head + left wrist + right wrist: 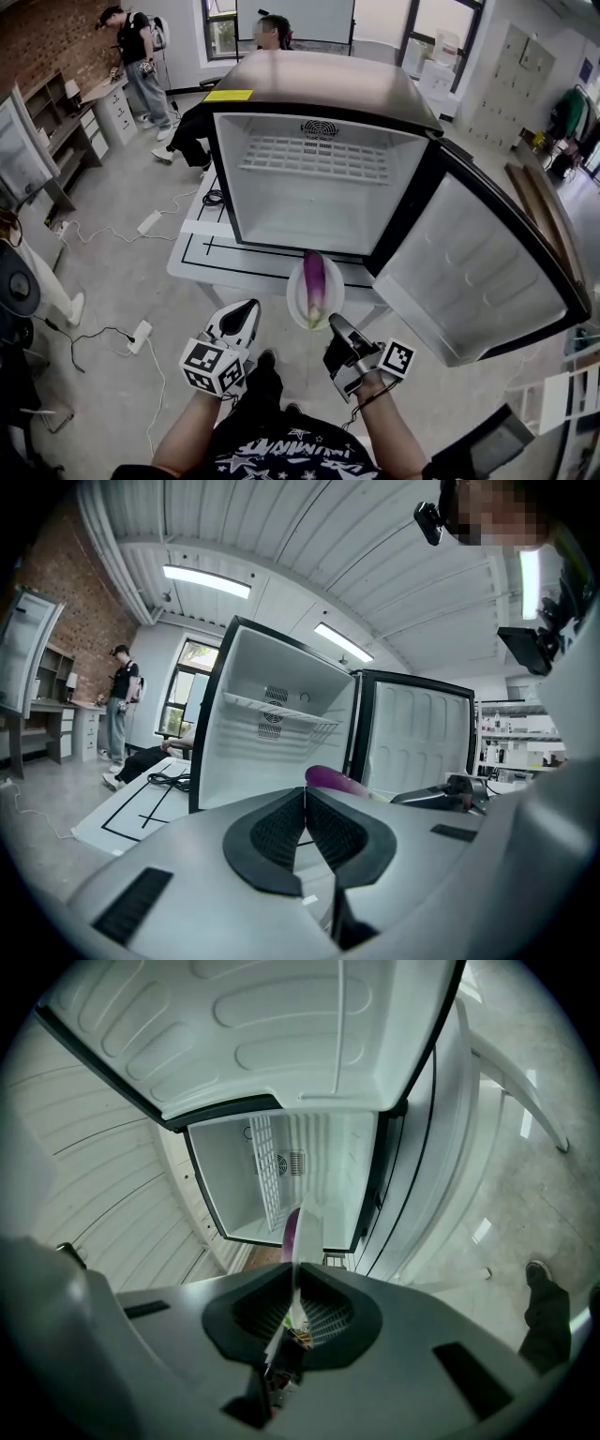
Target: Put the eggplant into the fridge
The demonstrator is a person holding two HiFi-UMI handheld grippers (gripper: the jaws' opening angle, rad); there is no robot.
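Note:
A purple eggplant point(315, 281) lies on a white plate point(298, 302) held in the air just before the open fridge point(319, 178). My right gripper point(336, 325) is shut on the plate's near rim. In the right gripper view the plate point(309, 1232) runs edge-on between the jaws, with the eggplant point(292, 1230) behind it. My left gripper point(246, 314) hovers left of the plate, shut and holding nothing. The left gripper view shows its jaws point(306, 794) pressed together, with the eggplant point(333, 778) just beyond. The fridge interior is bare apart from a wire shelf point(314, 157).
The fridge door point(478, 272) swings wide open to the right. The fridge stands on a low white table point(202, 253) marked with black lines. Cables and power strips point(141, 336) lie on the floor at left. Two people point(136, 56) are at the back.

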